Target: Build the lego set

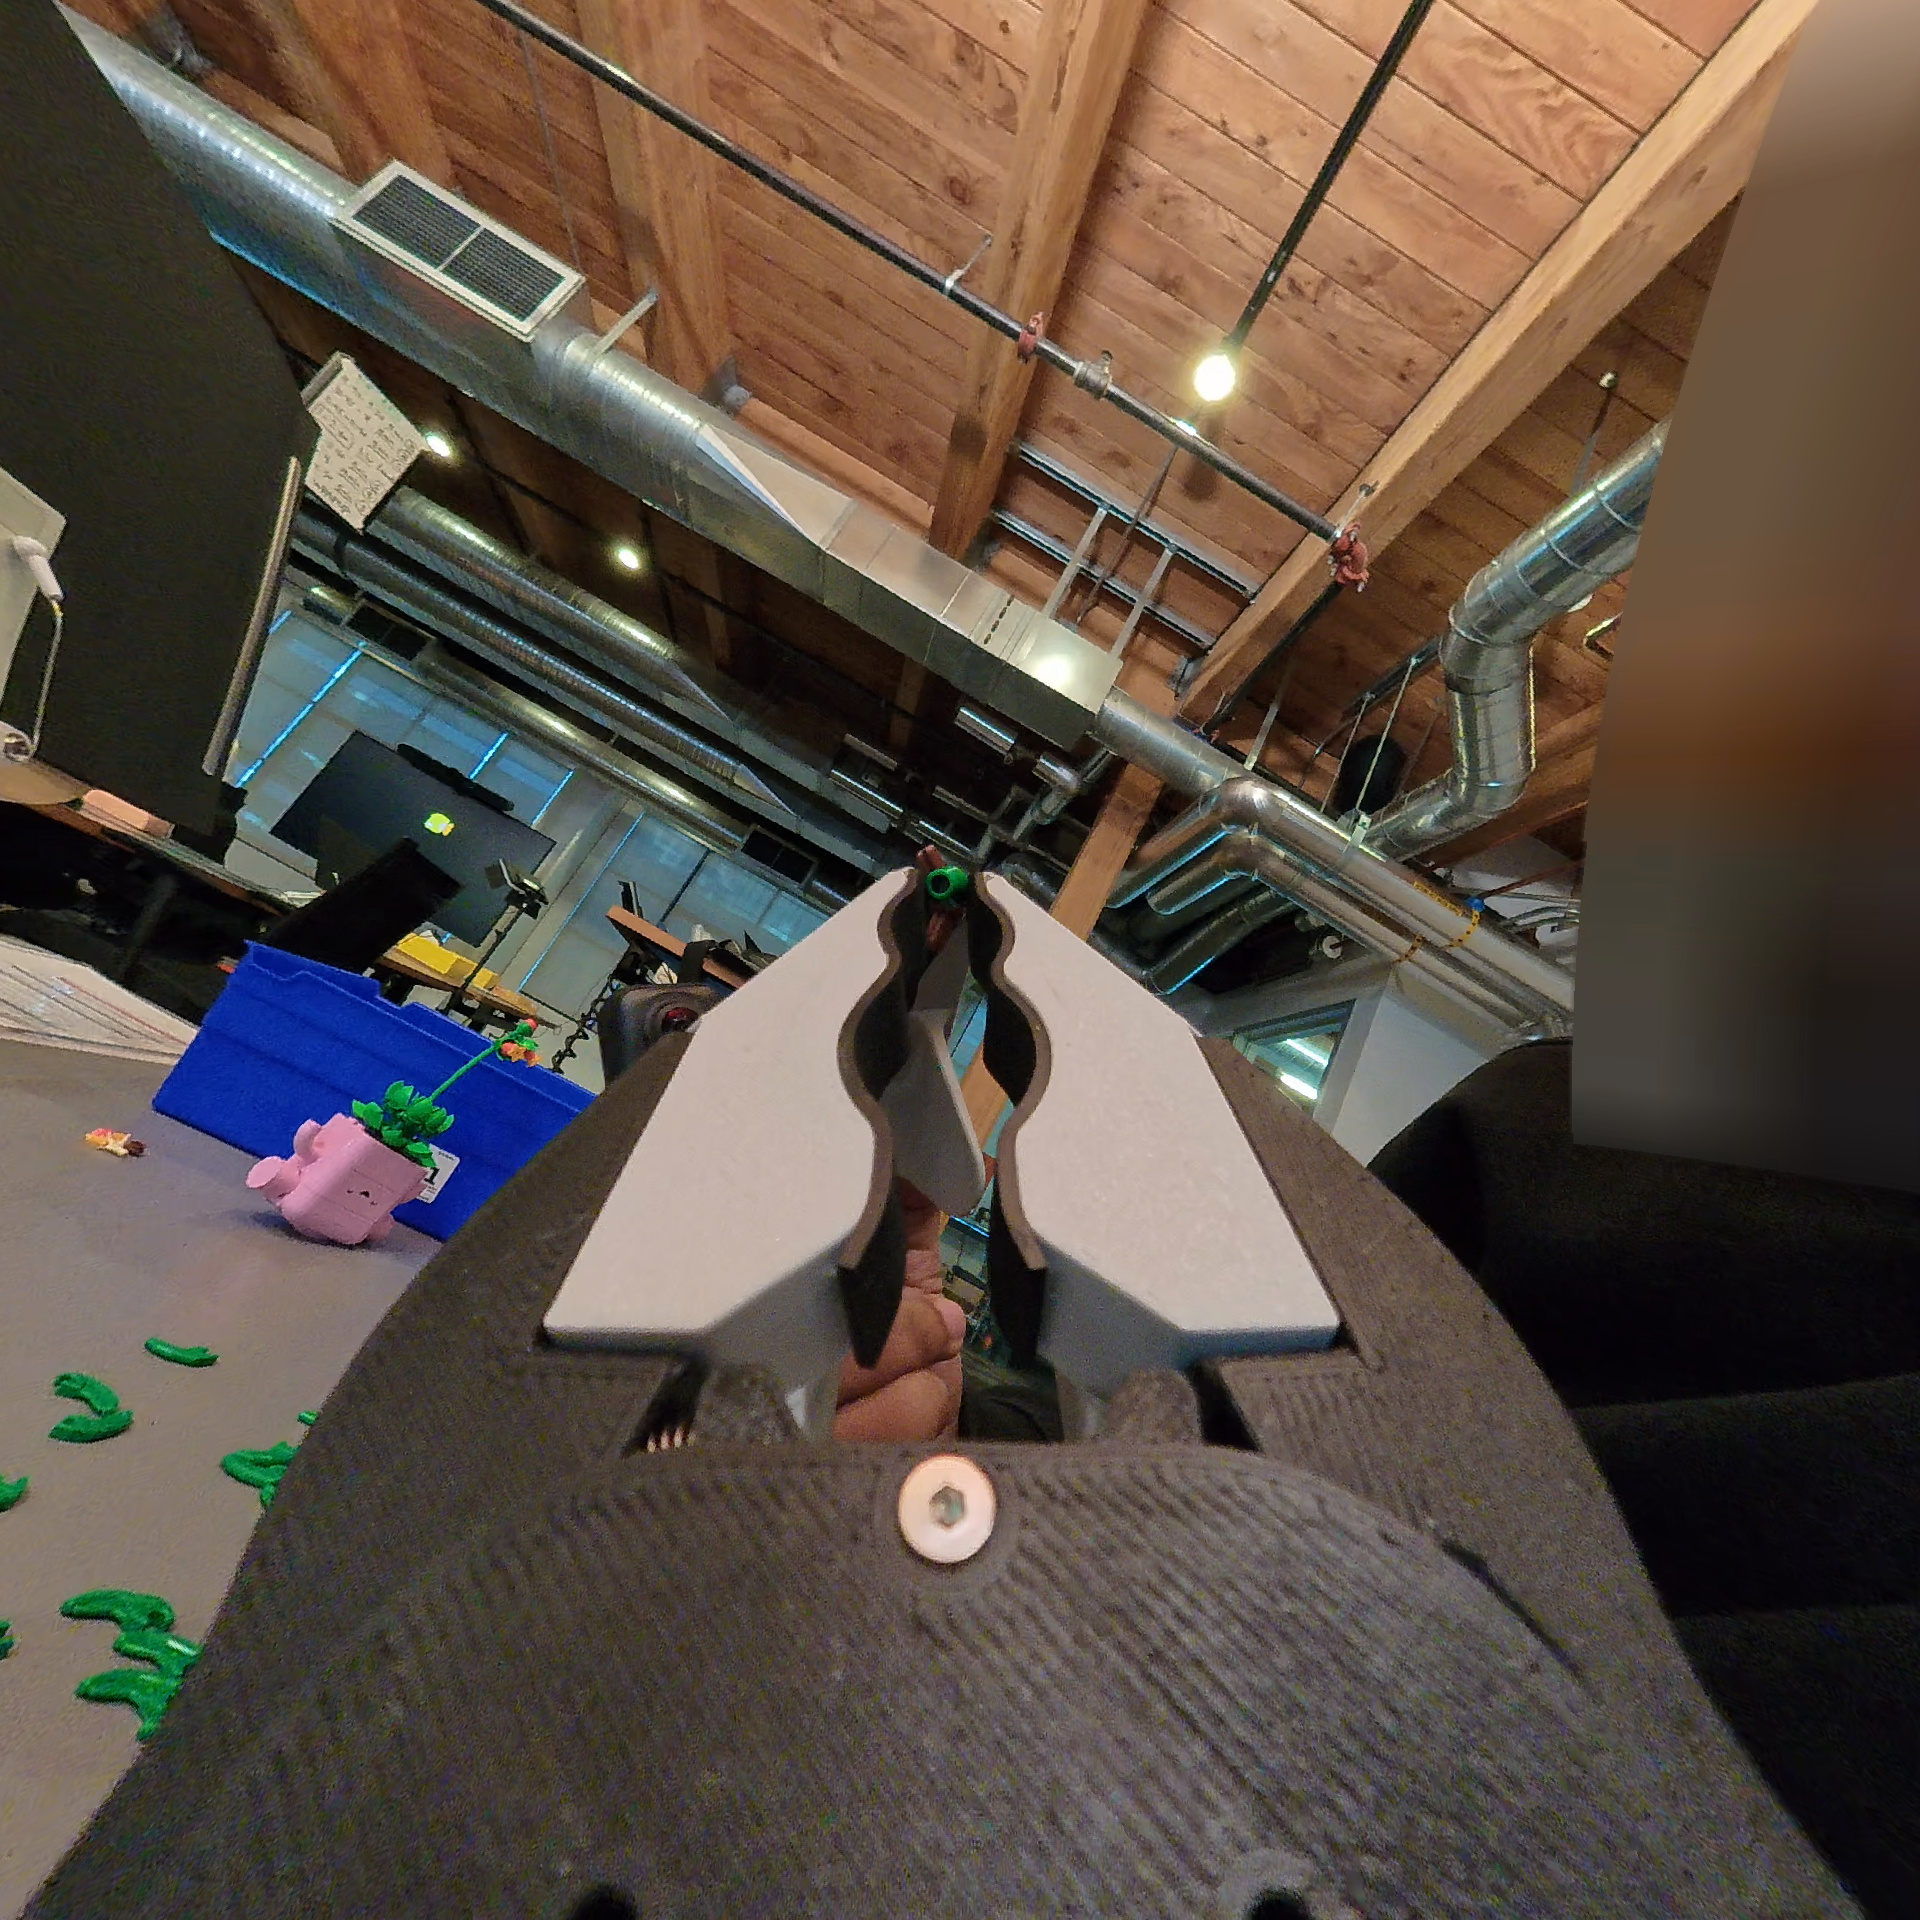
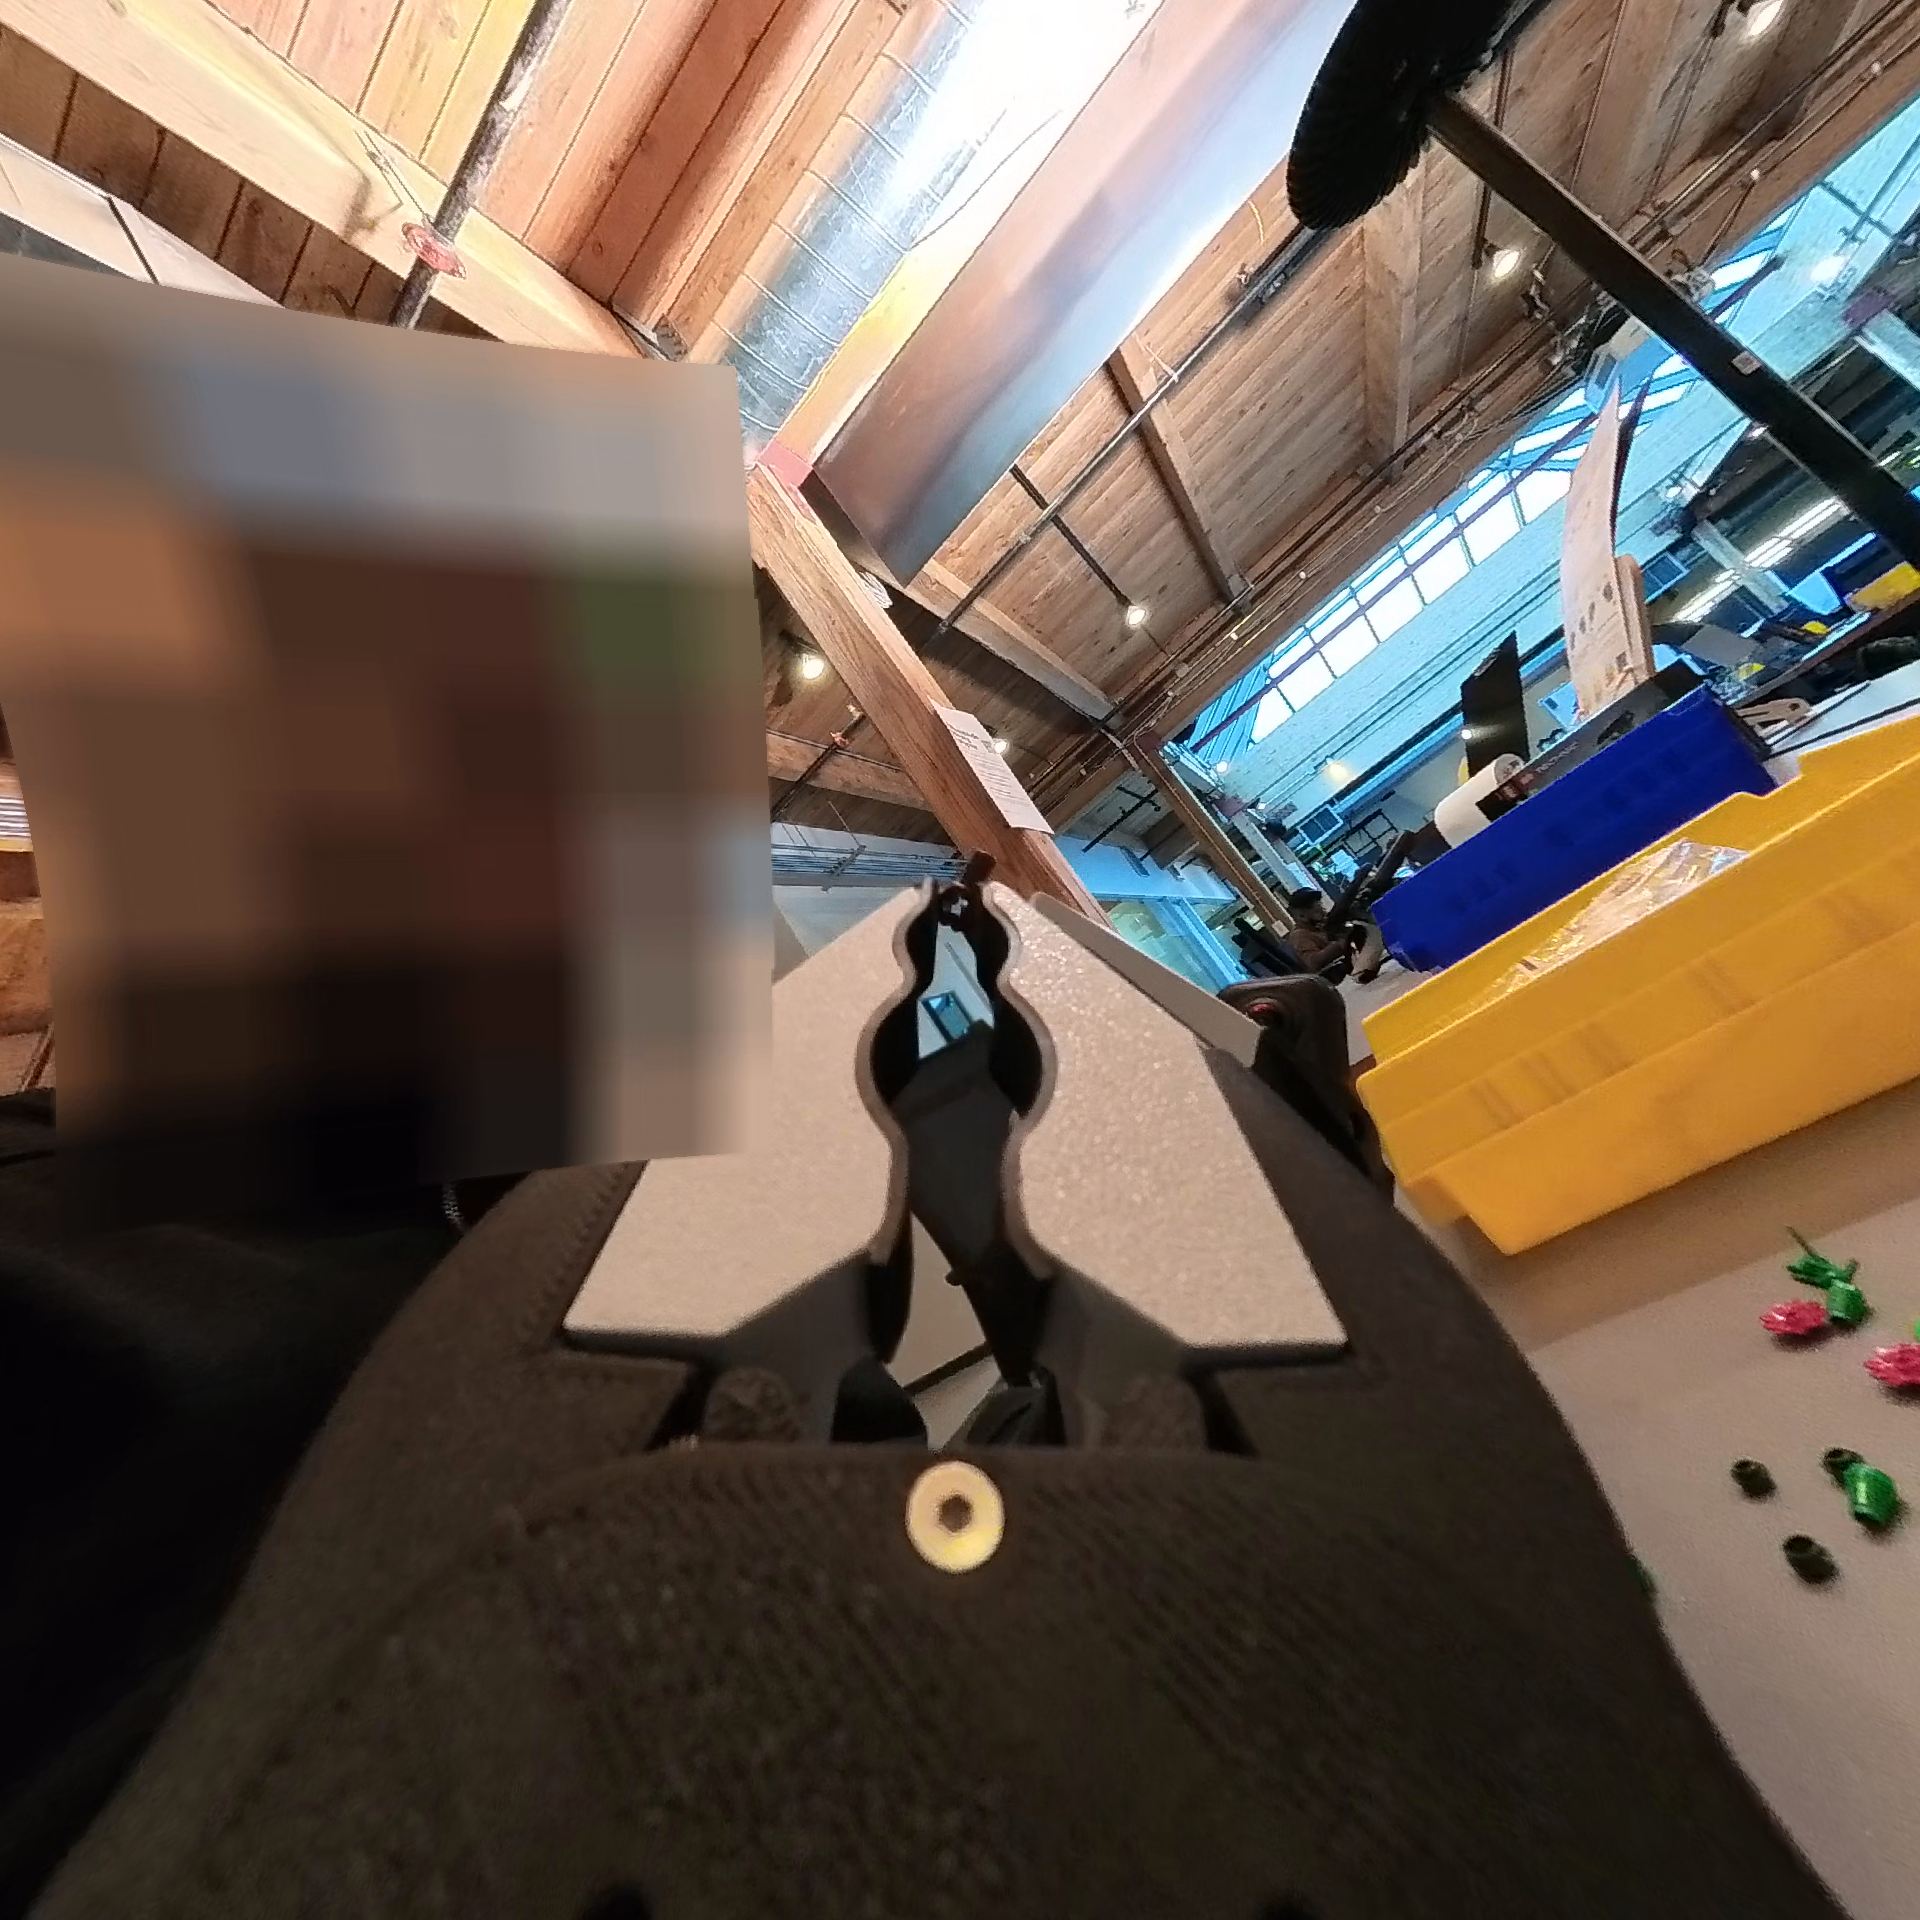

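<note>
My left gripper (image 1: pixel 943 885) is tilted up toward the ceiling, shut on a small green piece with a thin brown stem (image 1: pixel 945 883) at its tips. My right gripper (image 2: pixel 961 902) is also raised and shut on a thin dark stem piece (image 2: pixel 971 871) that pokes out of its tips. A pink lego pot with green leaves and a flower stalk (image 1: pixel 348 1174) lies tipped on the grey table (image 1: pixel 125 1268) at the left. Loose green leaf pieces (image 1: pixel 94 1408) lie near it. Pink flower pieces (image 2: pixel 1792 1320) and small green studs (image 2: pixel 1865 1501) lie on the table in the right wrist view.
A blue bin (image 1: pixel 312 1049) stands behind the pink pot. A yellow bin (image 2: pixel 1621 1039) and a blue bin (image 2: pixel 1579 821) stand at the right. A person in dark clothing sits close behind both grippers. A small orange piece (image 1: pixel 112 1141) lies far left.
</note>
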`<state>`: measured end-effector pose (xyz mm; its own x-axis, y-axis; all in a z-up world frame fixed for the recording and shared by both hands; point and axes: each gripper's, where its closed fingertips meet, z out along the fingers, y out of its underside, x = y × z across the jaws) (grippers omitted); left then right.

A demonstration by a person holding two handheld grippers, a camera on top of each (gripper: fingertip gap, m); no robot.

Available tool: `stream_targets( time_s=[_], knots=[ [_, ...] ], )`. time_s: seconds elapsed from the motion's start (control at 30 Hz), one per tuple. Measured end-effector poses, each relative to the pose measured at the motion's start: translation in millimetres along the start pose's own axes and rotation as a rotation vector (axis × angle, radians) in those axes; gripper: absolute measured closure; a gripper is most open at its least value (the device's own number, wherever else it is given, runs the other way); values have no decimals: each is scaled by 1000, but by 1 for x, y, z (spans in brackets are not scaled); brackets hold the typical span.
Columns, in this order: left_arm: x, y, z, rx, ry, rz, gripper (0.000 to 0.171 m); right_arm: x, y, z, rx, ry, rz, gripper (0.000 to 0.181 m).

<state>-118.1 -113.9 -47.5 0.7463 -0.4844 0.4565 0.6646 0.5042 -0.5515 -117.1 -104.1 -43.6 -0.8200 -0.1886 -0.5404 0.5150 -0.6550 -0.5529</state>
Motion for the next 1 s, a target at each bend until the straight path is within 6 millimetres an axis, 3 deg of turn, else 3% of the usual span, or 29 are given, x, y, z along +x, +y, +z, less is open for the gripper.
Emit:
stream_targets(
  time_s=[0.03,0.47,1.0],
  knots=[
    [0,0,0,1,0,0,167,0,0,0,-1,2,-5,177],
    [-3,1,0,-1,-11,-14,167,0,0,-1,-48,58,-127,178],
    [-9,-2,-3,19,-30,-56,166,0,-6,-5,-47,70,-158,178]
  ],
)
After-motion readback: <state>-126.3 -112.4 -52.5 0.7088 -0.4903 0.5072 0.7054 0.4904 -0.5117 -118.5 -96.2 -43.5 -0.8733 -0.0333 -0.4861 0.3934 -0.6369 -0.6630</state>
